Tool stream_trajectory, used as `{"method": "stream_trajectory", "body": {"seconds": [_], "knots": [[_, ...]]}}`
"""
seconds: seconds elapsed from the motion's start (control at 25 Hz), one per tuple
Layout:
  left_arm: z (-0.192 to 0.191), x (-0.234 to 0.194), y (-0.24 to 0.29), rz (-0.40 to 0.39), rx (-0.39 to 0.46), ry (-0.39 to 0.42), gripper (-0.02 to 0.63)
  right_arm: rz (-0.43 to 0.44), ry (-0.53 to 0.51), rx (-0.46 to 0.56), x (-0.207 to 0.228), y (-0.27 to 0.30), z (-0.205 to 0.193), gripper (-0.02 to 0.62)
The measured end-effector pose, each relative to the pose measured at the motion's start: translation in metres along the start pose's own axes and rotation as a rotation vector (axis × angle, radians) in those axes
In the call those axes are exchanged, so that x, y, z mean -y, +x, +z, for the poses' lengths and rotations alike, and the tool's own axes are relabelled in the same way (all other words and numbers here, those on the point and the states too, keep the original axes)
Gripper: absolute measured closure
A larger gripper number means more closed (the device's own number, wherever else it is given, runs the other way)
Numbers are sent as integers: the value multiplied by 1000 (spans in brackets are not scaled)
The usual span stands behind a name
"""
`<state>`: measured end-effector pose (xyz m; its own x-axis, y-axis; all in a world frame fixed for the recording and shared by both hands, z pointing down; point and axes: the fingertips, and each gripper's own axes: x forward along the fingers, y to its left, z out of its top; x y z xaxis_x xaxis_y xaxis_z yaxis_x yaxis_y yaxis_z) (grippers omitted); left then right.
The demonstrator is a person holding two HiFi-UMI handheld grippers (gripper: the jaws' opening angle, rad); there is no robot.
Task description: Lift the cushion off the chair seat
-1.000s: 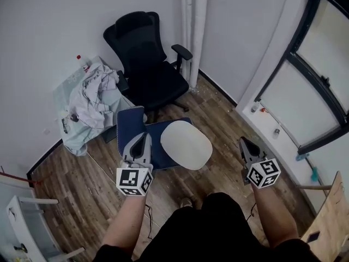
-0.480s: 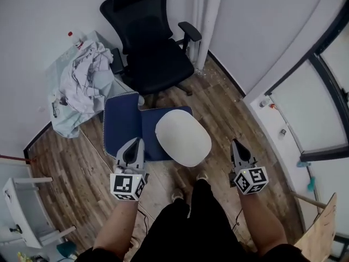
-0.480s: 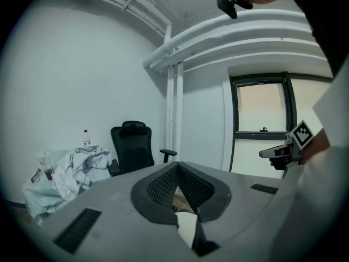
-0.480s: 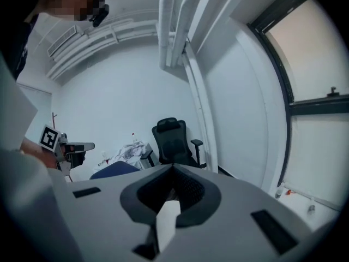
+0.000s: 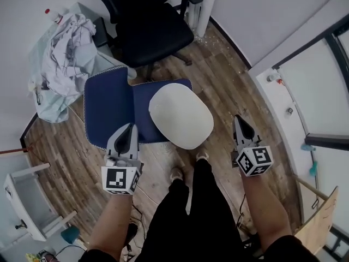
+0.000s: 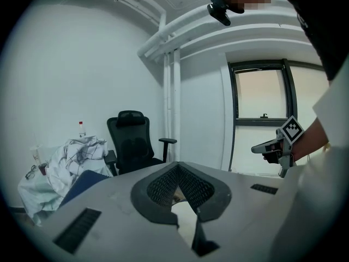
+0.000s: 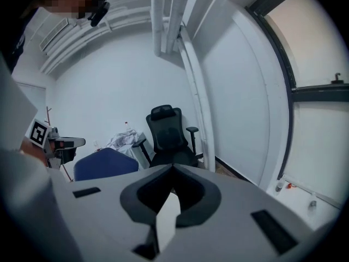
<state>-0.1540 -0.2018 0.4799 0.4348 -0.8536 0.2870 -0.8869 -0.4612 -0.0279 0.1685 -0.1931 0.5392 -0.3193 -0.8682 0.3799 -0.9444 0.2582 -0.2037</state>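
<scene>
- I am holding my left gripper (image 5: 127, 131) and my right gripper (image 5: 240, 122) with jaws pressed together, gripping nothing; their cubes are showing only black-and-white square markers.
- The white oval cushion (image 5: 181, 116) is lying flat between them and slightly ahead, on the blue chair (image 5: 109, 105) seat, its long axis running crosswise from one gripper toward the other.
- Beyond it, a black office chair (image 5: 147, 26) is standing.

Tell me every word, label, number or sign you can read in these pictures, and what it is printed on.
No word or number can be read anywhere.
On the left tongs, the cube bears only a black-and-white square pattern, no letters.
On the right tongs, the same kind of pattern, no letters.
On the bottle, any label is too small to read.
</scene>
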Motion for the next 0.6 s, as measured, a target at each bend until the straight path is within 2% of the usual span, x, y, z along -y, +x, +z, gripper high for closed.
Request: {"method": "stream_trajectory", "body": {"seconds": [0.32,0.6], "knots": [[-64,1,27,4,-24,-28,601,3,22,-51,11,30,-49,584],[-98,7,60,9,-35,-65,601,-2,29,-101,30,53,-92,584]]}}
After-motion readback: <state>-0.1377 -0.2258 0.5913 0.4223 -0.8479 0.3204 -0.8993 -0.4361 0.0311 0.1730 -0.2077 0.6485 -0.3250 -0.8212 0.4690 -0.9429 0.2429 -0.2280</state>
